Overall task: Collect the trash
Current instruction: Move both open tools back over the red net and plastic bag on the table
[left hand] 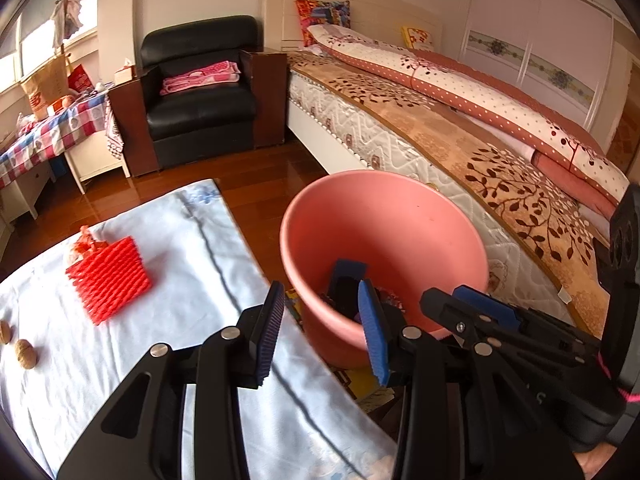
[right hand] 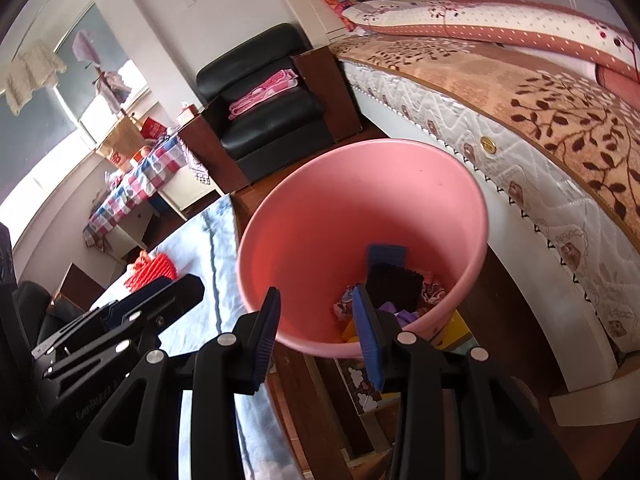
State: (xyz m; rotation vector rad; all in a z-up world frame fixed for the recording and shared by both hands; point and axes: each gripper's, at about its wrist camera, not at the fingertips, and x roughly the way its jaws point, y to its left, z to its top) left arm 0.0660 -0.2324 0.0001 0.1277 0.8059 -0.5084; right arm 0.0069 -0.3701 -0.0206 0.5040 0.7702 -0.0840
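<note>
A pink bin (left hand: 384, 220) stands on the floor between the table and the bed; it also shows in the right wrist view (right hand: 360, 208). Trash lies at its bottom: a dark blue and black box (right hand: 390, 272) and crumpled wrappers (right hand: 428, 292). A red foam net (left hand: 108, 280) and an orange scrap (left hand: 86, 242) lie on the pale blue tablecloth (left hand: 180, 320). Two walnuts (left hand: 26, 354) lie at its left. My left gripper (left hand: 326, 332) is open and empty over the table's right edge by the bin. My right gripper (right hand: 320, 334) is open and empty at the bin's near rim.
A bed (left hand: 460, 120) with a leaf-pattern cover runs along the right. A black armchair (left hand: 200, 88) holding a pink folded cloth stands at the back. A side table with a checked cloth (left hand: 52, 128) is at the left. Coloured floor mats (right hand: 452, 332) lie under the bin.
</note>
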